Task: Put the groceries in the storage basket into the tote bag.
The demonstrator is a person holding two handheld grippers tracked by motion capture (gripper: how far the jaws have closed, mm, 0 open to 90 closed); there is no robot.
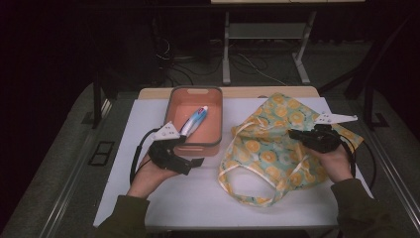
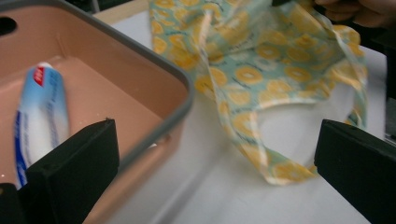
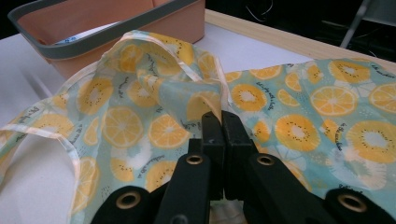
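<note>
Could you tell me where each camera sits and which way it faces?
High view: above the person's side, looking forward and down on the table; both forearms, left claw, right claw.
Left gripper view: between open jaws toward the bin and toothpaste.
Right gripper view: shut jaws pinching the bag.
All share bin and bag.

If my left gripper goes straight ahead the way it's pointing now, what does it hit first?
Probably the near corner of the pink bin: in the left gripper view its grey rim sits between the open jaws of the left gripper, the toothpaste tube lying inside. The fruit-print bag lies farther on. Depth is unclear.
</note>
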